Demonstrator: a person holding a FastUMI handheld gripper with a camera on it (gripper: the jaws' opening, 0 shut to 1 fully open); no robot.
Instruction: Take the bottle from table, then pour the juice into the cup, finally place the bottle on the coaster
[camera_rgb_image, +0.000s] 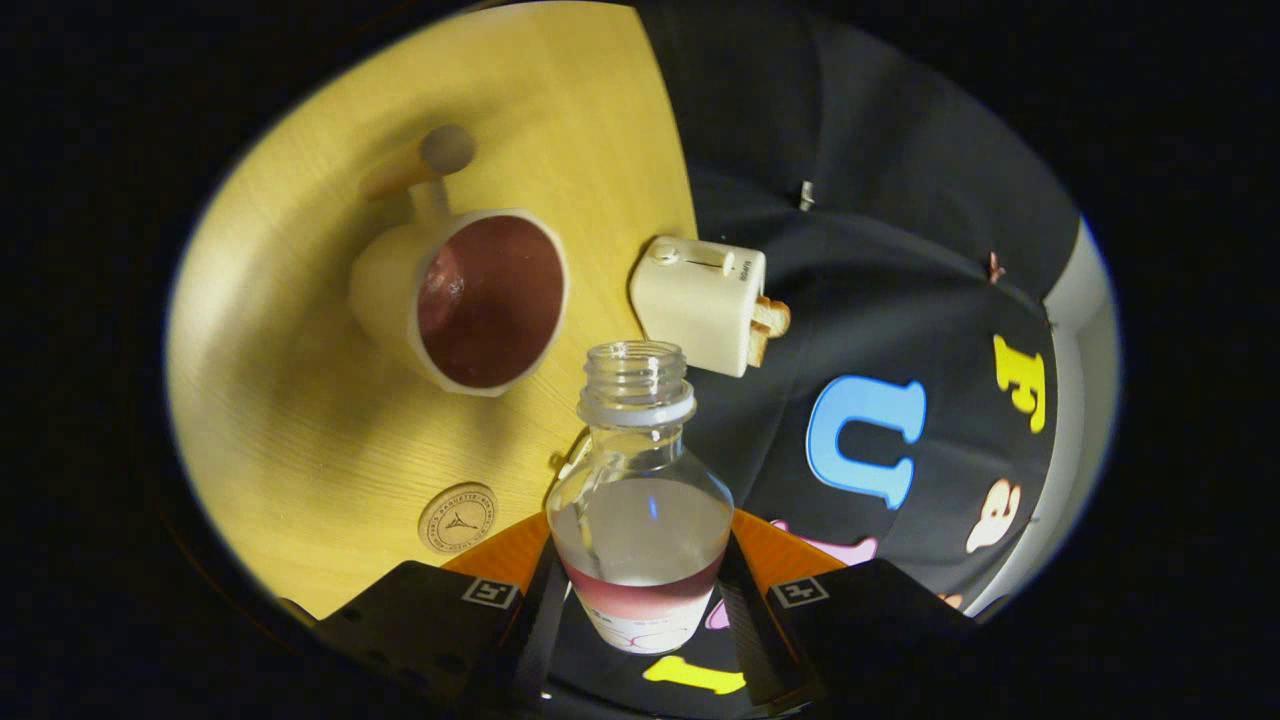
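Observation:
My gripper (640, 590) is shut on a clear plastic bottle (640, 500), both fingers pressing its lower body. The bottle has no cap, and a band of red juice lies low in it near the label. The whole view is rolled sideways, so the bottle is tilted over the wooden table (300, 420). Beyond the bottle's open mouth stands a cream cup (470, 300) with a long handle; its inside shows dark red. A small round wooden coaster (458, 518) lies on the table just ahead of the left finger, between the fingers and the cup.
A cream toy toaster (700, 305) with toast slices poking out stands at the table's edge, close beside the cup and just beyond the bottle's mouth. The black booth cloth hangs past that edge.

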